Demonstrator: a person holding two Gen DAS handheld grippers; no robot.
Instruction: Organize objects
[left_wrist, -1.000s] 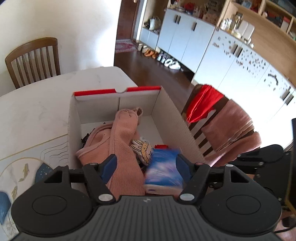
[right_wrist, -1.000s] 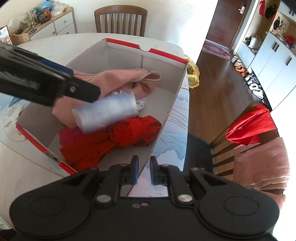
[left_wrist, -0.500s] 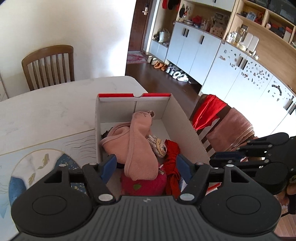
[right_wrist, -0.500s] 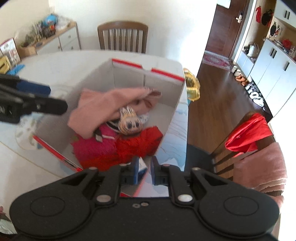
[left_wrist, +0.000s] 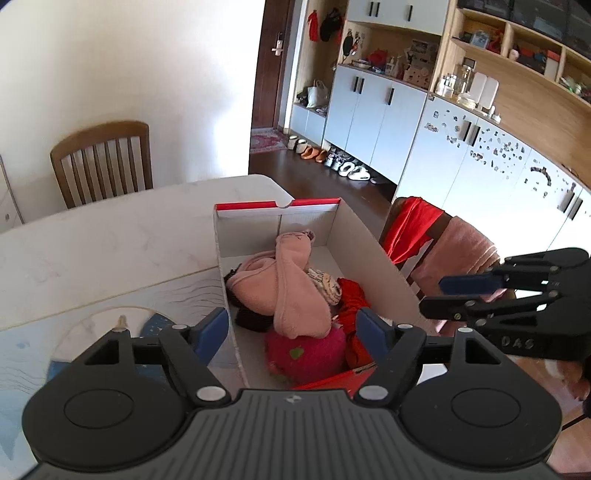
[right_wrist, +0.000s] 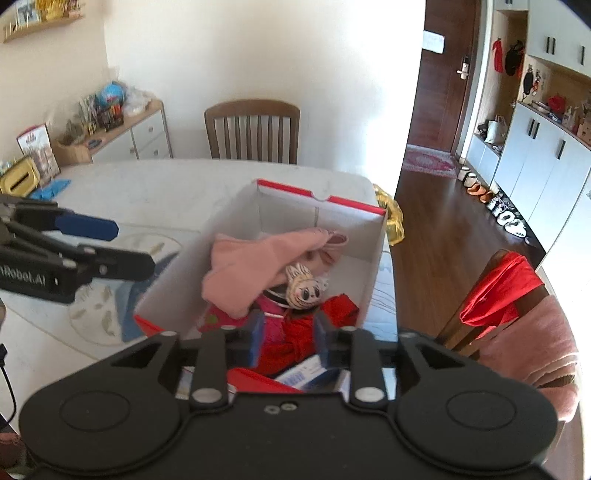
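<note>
So on the far left there's a brown wooden slat-back chair (left_wrist: 103, 162) pushed up to the white marble-look bench (left_wrist: 110, 240), which also carries a pale mat with a blue fish print (left_wrist: 48, 350). The left hand-held gripper (left_wrist: 291, 334) hangs over the near end of the box with its blue-padded fingers spread wide, nothing in them. The open white cardboard box with the red rim (left_wrist: 373, 251) sits on the bench, stuffed: a pink fleece garment (left_wrist: 291, 284) draped over a magenta plush toy (left_wrist: 306, 350), a small striped doll face (left_wrist: 328, 288), and crumpled red cloth (left_wrist: 351, 299). In the right wrist view a blue-and-white item (right_wrist: 310, 373), maybe a packet, shows blurred at the near edge. The right hand-held gripper (right_wrist: 288, 338) is parted too, empty, hovering above the box's near end. Further right, a second wooden chair (left_wrist: 417, 258) draped with red and pink fabric crowds the box's side.
</note>
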